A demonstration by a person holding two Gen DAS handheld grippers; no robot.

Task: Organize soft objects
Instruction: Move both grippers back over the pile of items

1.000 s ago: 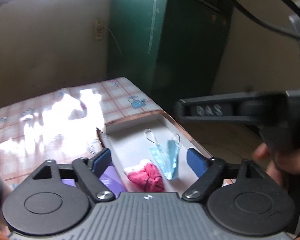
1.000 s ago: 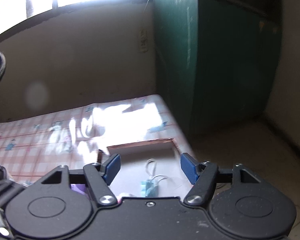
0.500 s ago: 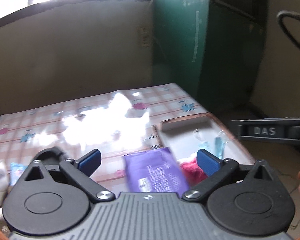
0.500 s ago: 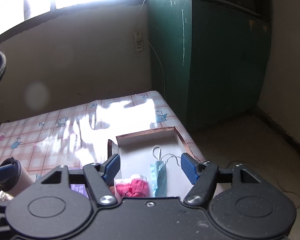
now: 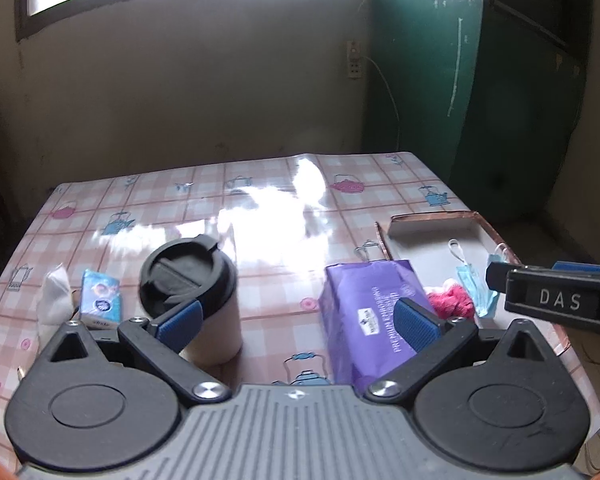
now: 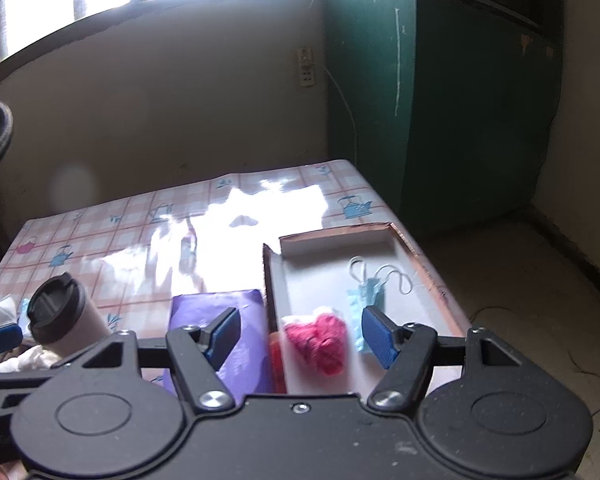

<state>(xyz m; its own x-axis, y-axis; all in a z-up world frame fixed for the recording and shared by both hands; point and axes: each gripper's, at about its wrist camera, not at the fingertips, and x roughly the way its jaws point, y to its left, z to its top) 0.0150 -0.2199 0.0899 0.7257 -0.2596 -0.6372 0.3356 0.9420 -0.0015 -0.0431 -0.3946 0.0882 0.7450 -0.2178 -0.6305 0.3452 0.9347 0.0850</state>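
Note:
My left gripper point(image 5: 296, 322) hangs open wide over the checked tablecloth, nothing between its pads. A purple tissue pack point(image 5: 370, 312) lies under its right finger, against the white box point(image 5: 432, 230). A pink cloth point(image 5: 450, 300) and a blue face mask point(image 5: 470, 280) lie in the box. My right gripper point(image 6: 300, 336) is open above the box's near end, the pink cloth point(image 6: 320, 336) below its gap, the mask point(image 6: 366, 296) by its right finger, the purple pack point(image 6: 220, 308) under its left. One of its fingers point(image 5: 540, 296) crosses the left wrist view.
A paper cup with a black lid point(image 5: 188, 276) stands left of centre. A small blue tissue packet point(image 5: 100, 296) and a crumpled white tissue point(image 5: 54, 296) lie beside it. The box point(image 6: 336, 240) sits at the table's right edge, with floor and a green cabinet point(image 6: 440, 100) beyond.
The left gripper has swung left from the box toward the cup and its jaws have widened. The right gripper has drawn back, so more of the box and the purple pack show.

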